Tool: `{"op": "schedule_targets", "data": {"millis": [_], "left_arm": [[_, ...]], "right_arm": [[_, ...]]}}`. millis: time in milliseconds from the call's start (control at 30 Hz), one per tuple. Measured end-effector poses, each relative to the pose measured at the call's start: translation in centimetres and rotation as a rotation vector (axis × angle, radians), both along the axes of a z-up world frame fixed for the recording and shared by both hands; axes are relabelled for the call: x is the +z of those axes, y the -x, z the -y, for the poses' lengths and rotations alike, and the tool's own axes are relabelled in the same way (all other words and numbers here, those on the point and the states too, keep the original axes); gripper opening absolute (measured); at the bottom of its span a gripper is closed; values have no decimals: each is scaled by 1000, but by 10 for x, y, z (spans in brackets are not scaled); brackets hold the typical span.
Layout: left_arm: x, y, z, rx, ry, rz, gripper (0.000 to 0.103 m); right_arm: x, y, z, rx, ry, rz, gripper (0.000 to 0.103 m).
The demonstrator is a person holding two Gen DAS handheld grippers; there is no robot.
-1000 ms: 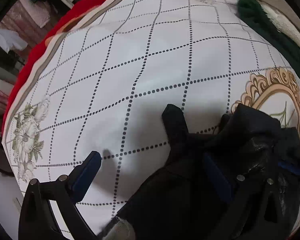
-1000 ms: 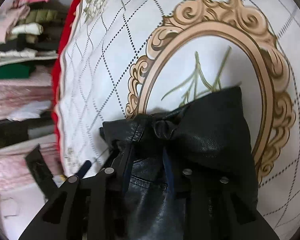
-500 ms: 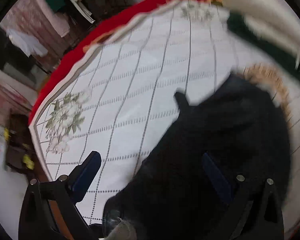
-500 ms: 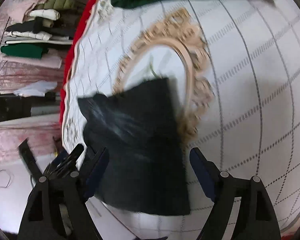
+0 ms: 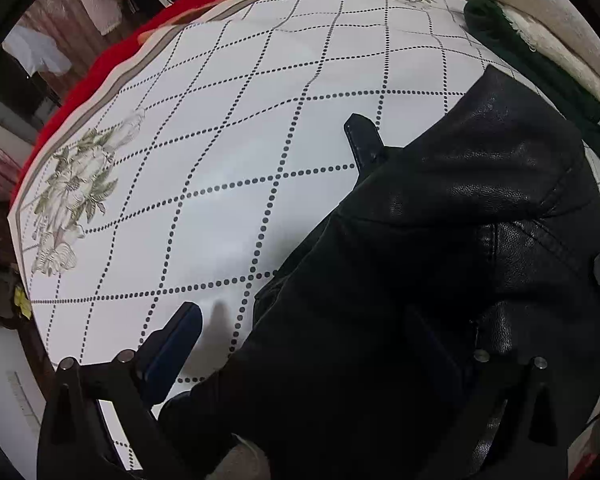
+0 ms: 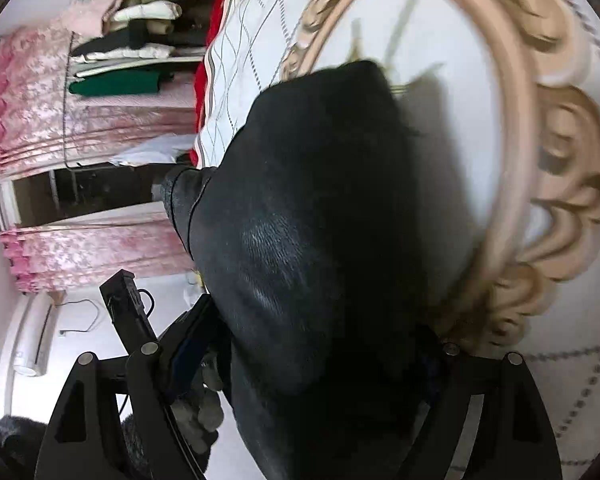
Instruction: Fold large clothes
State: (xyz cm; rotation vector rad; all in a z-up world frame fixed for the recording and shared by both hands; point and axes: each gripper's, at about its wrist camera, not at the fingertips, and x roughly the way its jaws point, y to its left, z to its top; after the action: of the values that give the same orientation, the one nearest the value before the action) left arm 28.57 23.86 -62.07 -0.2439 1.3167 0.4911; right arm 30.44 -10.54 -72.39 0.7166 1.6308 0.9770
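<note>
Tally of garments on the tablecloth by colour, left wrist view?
Black: 1, the black leather jacket
Dark green: 1, the dark green knit with white stripes
Cream: 1, the cream fleecy garment
Total: 3

Bare tablecloth (image 5: 228, 152) leftward; green garment (image 5: 540, 80) crowding far right.

A black leather garment (image 5: 440, 280) lies bunched at right on the white diamond-patterned tablecloth (image 5: 220, 140), covering the left gripper's (image 5: 320, 344) right finger.
</note>
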Motion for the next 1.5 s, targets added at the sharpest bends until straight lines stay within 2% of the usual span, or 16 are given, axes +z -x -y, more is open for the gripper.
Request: {"op": "schedule_targets", "data": {"millis": [233, 333, 433, 533, 633, 700, 800, 867, 1000, 1100, 1133, 1167, 1233, 1267, 1367, 1500], "left_arm": [[-7, 6, -4, -19, 54, 3, 103], [-6, 11, -7, -33, 66, 20, 103], [9, 23, -17, 34, 104, 62, 103], [36, 45, -27, 134, 134, 126, 103], [67, 85, -36, 241, 149, 202, 103], [73, 113, -32, 306, 181, 221, 103], [54, 138, -31, 361, 320, 228, 103], [32, 137, -27, 393, 420, 241, 103], [15, 124, -16, 425, 532, 330, 102], [12, 112, -13, 442, 512, 358, 91], [13, 108, -14, 451, 489, 365, 77], [15, 104, -13, 447, 468, 377, 56], [22, 100, -13, 417, 413, 375, 40], [28, 98, -13, 412, 382, 382, 36], [45, 96, -16, 385, 346, 389, 28], [73, 87, -15, 327, 303, 382, 23]], "right_arm": [[37, 30, 20, -50, -204, -89, 75], [24, 34, 14, -78, -98, -52, 76], [-13, 33, 13, -163, 2, -105, 75], [-4, 42, 21, -235, 5, -97, 56], [13, 67, 40, -359, 28, -122, 50], [16, 85, 59, -430, 29, -161, 49], [13, 105, 91, -464, 40, -171, 54], [4, 109, 107, -459, 42, -202, 70], [-13, 103, 106, -425, 10, -201, 81], [-10, 101, 98, -408, 11, -181, 91], [-9, 99, 91, -407, 22, -168, 92], [-6, 99, 86, -406, 27, -147, 90], [-3, 102, 83, -414, 30, -126, 74], [-3, 102, 82, -423, 14, -129, 63], [2, 96, 76, -454, -38, -146, 51], [18, 90, 73, -455, -83, -139, 46]]}}
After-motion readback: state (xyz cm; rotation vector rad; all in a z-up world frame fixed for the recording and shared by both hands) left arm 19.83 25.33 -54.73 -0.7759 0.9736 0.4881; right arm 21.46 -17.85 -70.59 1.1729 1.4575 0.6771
